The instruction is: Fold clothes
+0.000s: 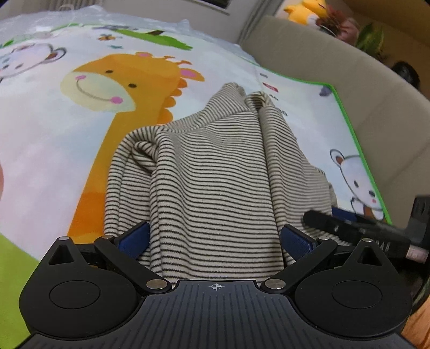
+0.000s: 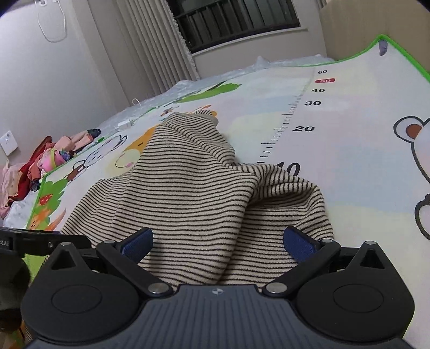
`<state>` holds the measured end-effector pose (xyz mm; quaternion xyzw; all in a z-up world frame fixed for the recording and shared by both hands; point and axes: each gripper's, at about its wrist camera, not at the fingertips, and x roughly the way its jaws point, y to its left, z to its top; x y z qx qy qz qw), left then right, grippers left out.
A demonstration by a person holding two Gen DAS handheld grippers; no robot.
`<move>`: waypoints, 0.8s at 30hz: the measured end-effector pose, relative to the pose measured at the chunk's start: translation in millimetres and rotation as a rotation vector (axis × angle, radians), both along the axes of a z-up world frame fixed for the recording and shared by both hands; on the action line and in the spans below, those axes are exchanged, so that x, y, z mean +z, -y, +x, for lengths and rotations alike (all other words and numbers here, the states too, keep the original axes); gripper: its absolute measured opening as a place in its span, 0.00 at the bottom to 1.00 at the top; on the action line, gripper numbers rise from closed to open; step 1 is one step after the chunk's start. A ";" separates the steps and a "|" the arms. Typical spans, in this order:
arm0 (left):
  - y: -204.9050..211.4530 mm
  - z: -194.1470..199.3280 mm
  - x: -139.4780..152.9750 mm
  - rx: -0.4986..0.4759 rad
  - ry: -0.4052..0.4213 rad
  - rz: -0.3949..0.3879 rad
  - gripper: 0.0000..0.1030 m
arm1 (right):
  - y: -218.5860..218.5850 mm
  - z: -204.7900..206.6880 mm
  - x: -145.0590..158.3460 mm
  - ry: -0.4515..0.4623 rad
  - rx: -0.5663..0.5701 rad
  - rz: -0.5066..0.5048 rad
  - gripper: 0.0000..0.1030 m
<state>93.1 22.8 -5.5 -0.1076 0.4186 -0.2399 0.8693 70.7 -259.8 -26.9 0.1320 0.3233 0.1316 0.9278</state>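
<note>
Both sets of jaws are spread wide, with striped cloth sitting in the gap between the blue pads, not pinched by either one as far as I can see. Left gripper (image 1: pixel 215 237) has the shirt (image 1: pixel 212 171) bunched up right in front of it, cream with thin dark stripes, running away from the camera in long folds. It lies on the mat (image 1: pixel 53 150), right over the neck of the big orange giraffe (image 1: pixel 129 88) printed there. Off to that gripper's right, the dark body of the other tool shows near the mat's green edge, by a white bear (image 1: pixel 360 182) print.

Right gripper (image 2: pixel 217 240) sees the same shirt (image 2: pixel 188 193) from the other side, rumpled, with one fold humped up near the ruler (image 2: pixel 293 118) printed on the mat (image 2: pixel 349 150); cloth covers part of the "10" mark. Past the mat's far corner on the left there's a pile of clothes (image 2: pixel 40 163), pinks and reds, well apart from the shirt. Curtain (image 2: pixel 150 45) and a dark window (image 2: pixel 233 21) are behind.
</note>
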 end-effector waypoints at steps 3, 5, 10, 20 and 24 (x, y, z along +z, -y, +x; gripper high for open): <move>0.0 -3.9 4.0 -0.033 0.011 -0.039 0.60 | -6.2 4.3 -0.2 0.000 0.002 -0.011 1.00; -0.1 -1.2 5.5 -0.049 0.006 -0.087 0.60 | -8.0 4.0 -0.4 0.000 0.013 -0.031 1.00; 7.4 16.1 8.5 0.025 0.050 -0.164 0.50 | -14.5 3.0 0.0 0.003 0.035 -0.079 1.00; -119.2 70.3 51.2 0.383 0.189 -0.315 0.15 | -31.3 8.2 2.0 -0.023 0.089 -0.189 1.00; -144.4 81.3 20.9 0.360 0.040 -0.357 0.23 | -44.3 12.6 13.1 0.011 0.092 -0.251 1.00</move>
